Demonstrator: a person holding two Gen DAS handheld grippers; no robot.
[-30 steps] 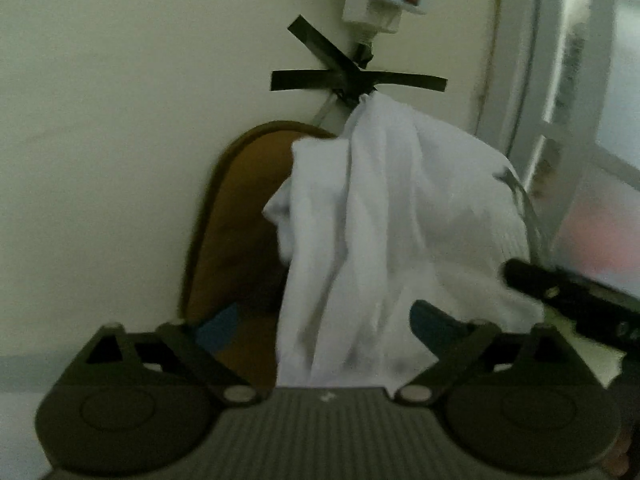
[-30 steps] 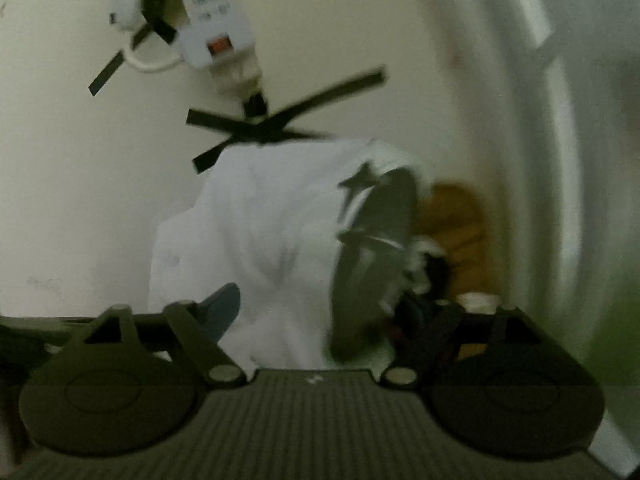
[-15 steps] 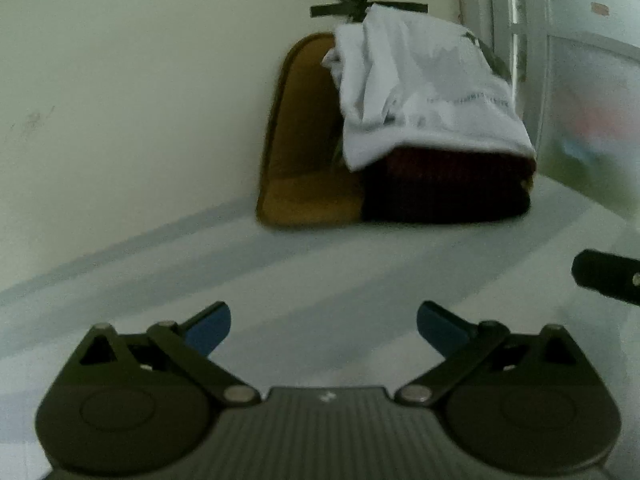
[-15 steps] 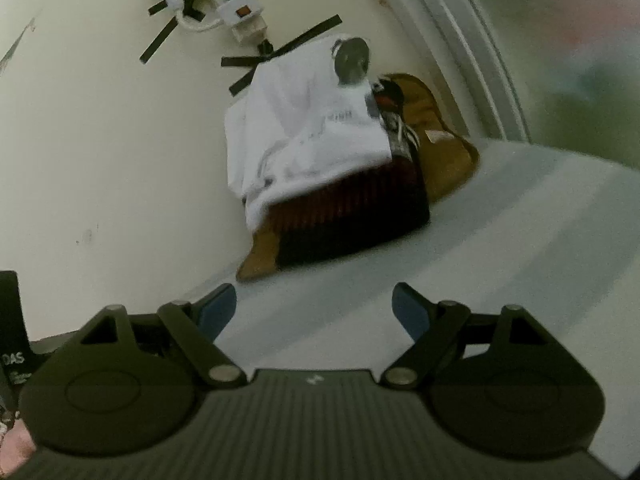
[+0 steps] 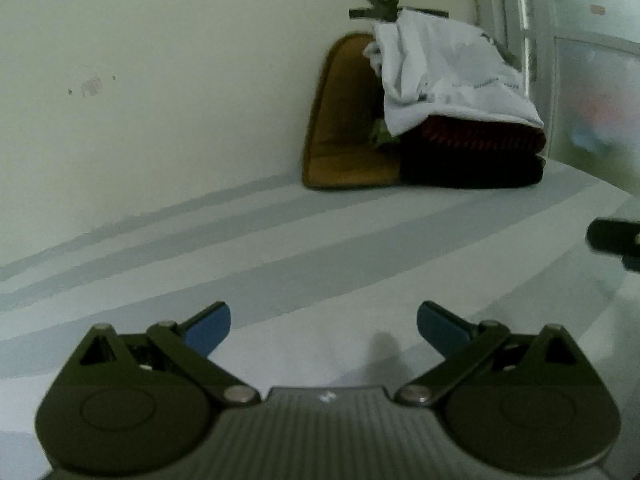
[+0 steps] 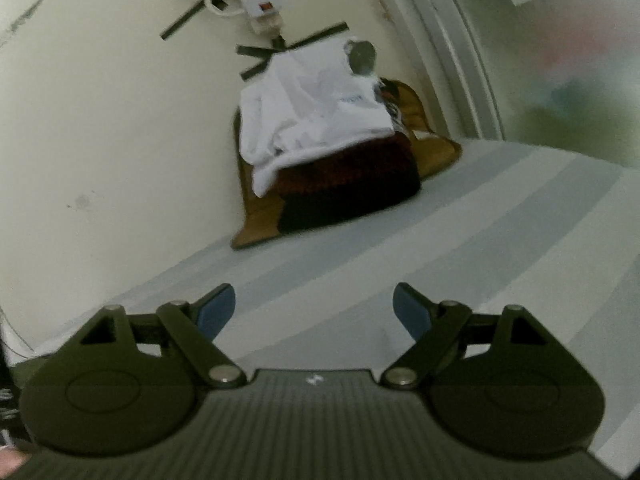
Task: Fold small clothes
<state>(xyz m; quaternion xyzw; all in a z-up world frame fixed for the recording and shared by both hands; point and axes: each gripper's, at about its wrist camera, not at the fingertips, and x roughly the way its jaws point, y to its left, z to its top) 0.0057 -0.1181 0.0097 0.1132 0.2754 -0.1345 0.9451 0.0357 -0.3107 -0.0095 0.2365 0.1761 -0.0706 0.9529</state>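
The left gripper [image 5: 323,322] is seen spread wide with nothing between its blue pads, held low over the striped sheet [image 5: 280,248]. The right gripper [image 6: 313,306] is likewise seen parted and empty, and part of it is caught at the right edge of the left wrist view. A second earlier the white garment [image 5: 448,80] filled both views at close range, hanging in front of the jaws; it is now found well apart from both grippers, laid on top of the pile in the far corner. The garment is draped over a dark red folded cloth [image 5: 472,136], which rests on a black folded item [image 6: 352,200], with a mustard-brown cushion [image 5: 344,120] propped against the wall [image 5: 160,80] just behind the pile. Black tape strips [image 6: 256,60] and a white power strip [image 6: 260,4] are noted on the wall above the pile, and a frosted window [image 6: 560,60] beside it. The sheet between the grippers and the pile is now exposed in both views. The garment's folds are blurred and cannot be judged.
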